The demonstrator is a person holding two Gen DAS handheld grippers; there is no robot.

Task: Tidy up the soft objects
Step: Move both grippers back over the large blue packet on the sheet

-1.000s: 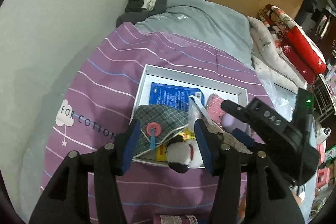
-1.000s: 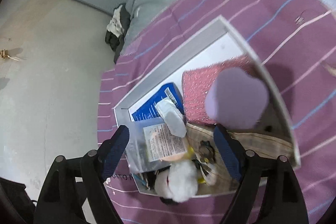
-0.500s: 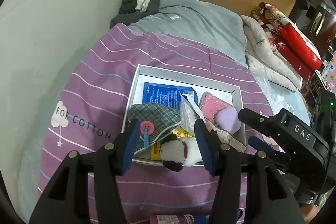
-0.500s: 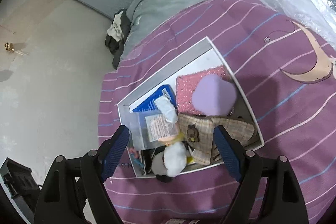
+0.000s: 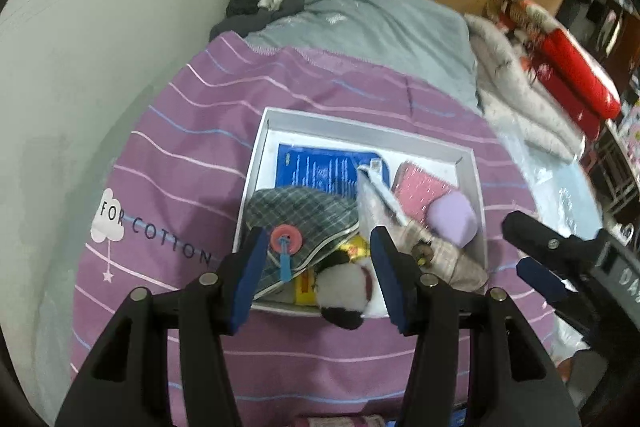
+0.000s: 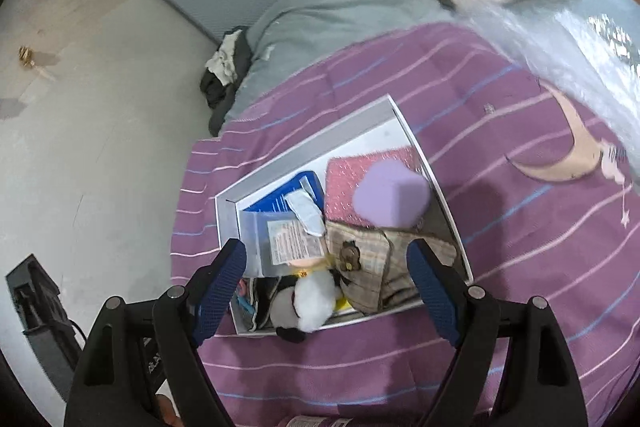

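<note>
Left wrist view showed me my left gripper (image 5: 318, 273) hovering over the near edge of the white box (image 5: 478, 183) on the purple striped bedcover (image 5: 168, 155), jaws partly apart with nothing pinched between them. In the box I saw the green plaid pouch (image 5: 304, 215) with its pink button, the panda plush (image 5: 348, 291) at the near rim, a blue packet (image 5: 320, 171), a pink sponge (image 5: 420, 187) and the lilac puff (image 5: 454, 215) lying on it. My right gripper (image 6: 328, 287) hung above the same box, jaws spread wide and empty, the beige checked cloth (image 6: 376, 267) below them.
</note>
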